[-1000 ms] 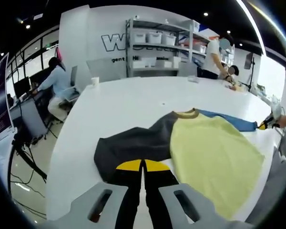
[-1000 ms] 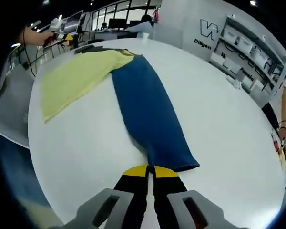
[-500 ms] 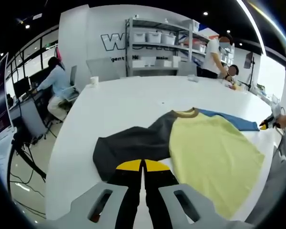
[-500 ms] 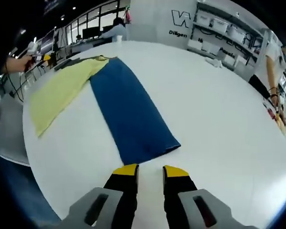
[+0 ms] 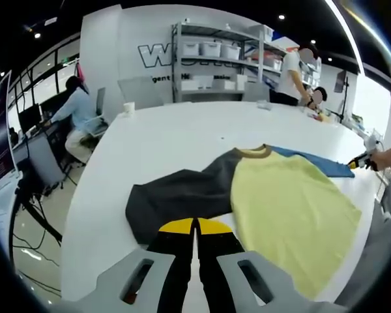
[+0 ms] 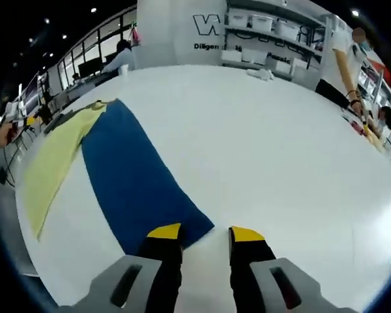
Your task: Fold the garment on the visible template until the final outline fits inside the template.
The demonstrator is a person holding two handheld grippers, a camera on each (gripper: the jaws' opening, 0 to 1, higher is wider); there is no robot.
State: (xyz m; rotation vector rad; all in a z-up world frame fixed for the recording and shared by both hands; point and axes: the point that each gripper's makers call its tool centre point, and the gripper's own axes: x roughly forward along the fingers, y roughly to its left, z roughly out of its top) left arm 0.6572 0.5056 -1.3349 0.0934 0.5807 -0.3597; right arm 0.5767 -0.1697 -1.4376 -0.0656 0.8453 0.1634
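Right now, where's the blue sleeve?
Right gripper view: the blue sleeve lies flat on the white table, running from the yellow body to a cuff just ahead of the open right tongs.

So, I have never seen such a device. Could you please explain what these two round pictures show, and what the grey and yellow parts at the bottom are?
A person holds one two-jaw gripper in each hand; each carries a camera looking along its jaws. Those yellow-tipped parts are the jaws. On the white table lies a shirt: yellow body, dark grey sleeve, blue sleeve. In the left gripper view, the left gripper is closed at the grey sleeve's edge, apparently pinching it. In the right gripper view, the right gripper is open at the blue sleeve's end, holding nothing.
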